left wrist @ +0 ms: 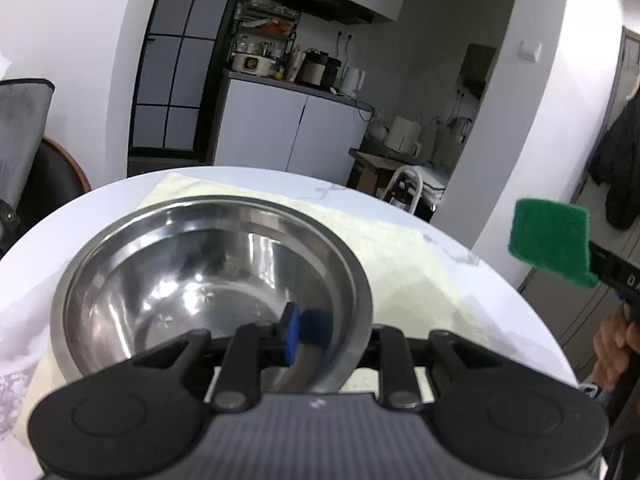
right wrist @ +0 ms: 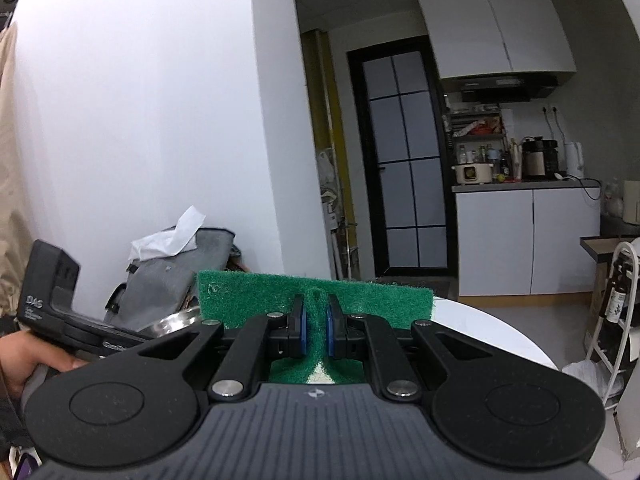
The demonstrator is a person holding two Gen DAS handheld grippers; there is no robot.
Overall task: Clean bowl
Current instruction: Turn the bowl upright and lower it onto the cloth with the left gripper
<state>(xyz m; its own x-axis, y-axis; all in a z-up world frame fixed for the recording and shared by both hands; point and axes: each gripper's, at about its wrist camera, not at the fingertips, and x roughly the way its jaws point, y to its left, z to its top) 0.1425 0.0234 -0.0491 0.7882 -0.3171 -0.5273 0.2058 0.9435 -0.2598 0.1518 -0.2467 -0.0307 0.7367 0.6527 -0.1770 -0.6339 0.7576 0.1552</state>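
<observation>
A shiny steel bowl [left wrist: 208, 272] is held over a pale cloth [left wrist: 400, 264] on the round white table [left wrist: 500, 312]. My left gripper [left wrist: 344, 332] is shut on the bowl's near rim, one blue pad [left wrist: 290, 332] inside the bowl and the other finger hidden outside the wall. My right gripper [right wrist: 316, 330] is shut on a green scouring pad [right wrist: 256, 296], pinching its middle into a fold. In the left wrist view the pad [left wrist: 550, 240] hangs in the air to the right of the bowl, apart from it. A sliver of the bowl [right wrist: 176, 322] shows in the right wrist view.
A grey bag with white tissue [right wrist: 172, 268] and a chair [left wrist: 60, 176] stand behind the table on the left. Kitchen cabinets with appliances [left wrist: 296, 128] are at the back. A white rack with bottles [right wrist: 616, 300] stands right of the table.
</observation>
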